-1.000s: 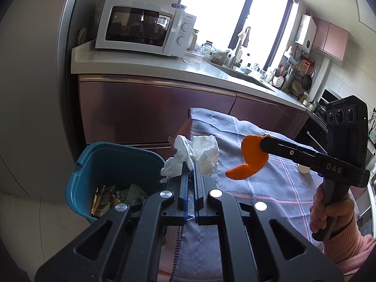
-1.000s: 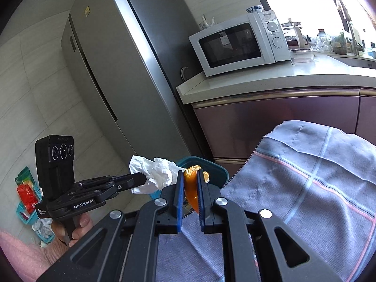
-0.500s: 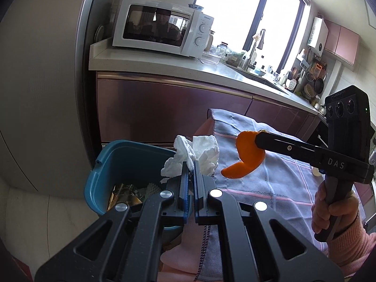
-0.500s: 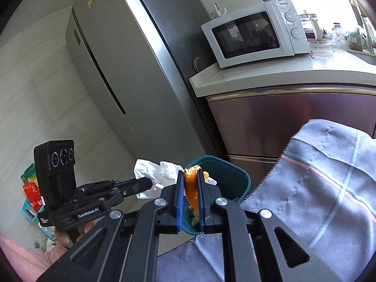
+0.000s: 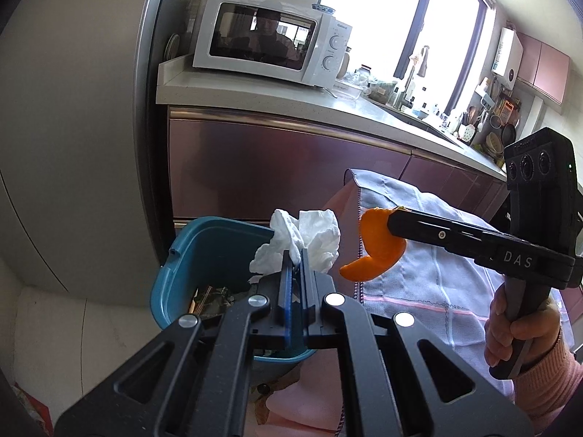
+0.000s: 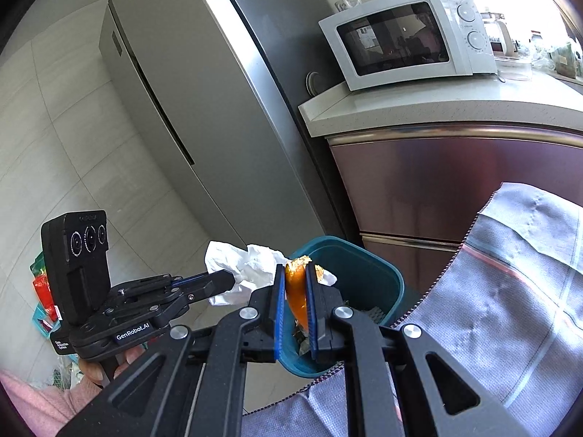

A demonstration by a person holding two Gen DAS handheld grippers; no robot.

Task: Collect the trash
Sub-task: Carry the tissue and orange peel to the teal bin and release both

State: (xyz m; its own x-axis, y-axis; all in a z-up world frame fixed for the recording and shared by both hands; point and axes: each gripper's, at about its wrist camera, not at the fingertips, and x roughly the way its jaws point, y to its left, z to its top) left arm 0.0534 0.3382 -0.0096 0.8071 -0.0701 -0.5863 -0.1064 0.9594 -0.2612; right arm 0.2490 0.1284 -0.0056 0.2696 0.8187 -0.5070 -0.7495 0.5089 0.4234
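Here a crumpled white tissue (image 5: 304, 242) is clamped between the closed jaws of the left gripper (image 5: 296, 258), held above the rim of the teal trash bin (image 5: 204, 251). Just beside it, the right gripper (image 6: 295, 273) is closed on a curl of orange peel (image 6: 297, 298), also over the bin. Scraps lie inside. A checked grey cloth (image 6: 510, 291) borders the bin; a white microwave (image 5: 269, 36) sits on the counter (image 5: 255, 96) behind.

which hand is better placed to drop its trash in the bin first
Left, probably. The left gripper holds its crumpled tissue in line with the teal bin opening, while the right gripper holds its orange peel further aside, over the tablecloth edge.
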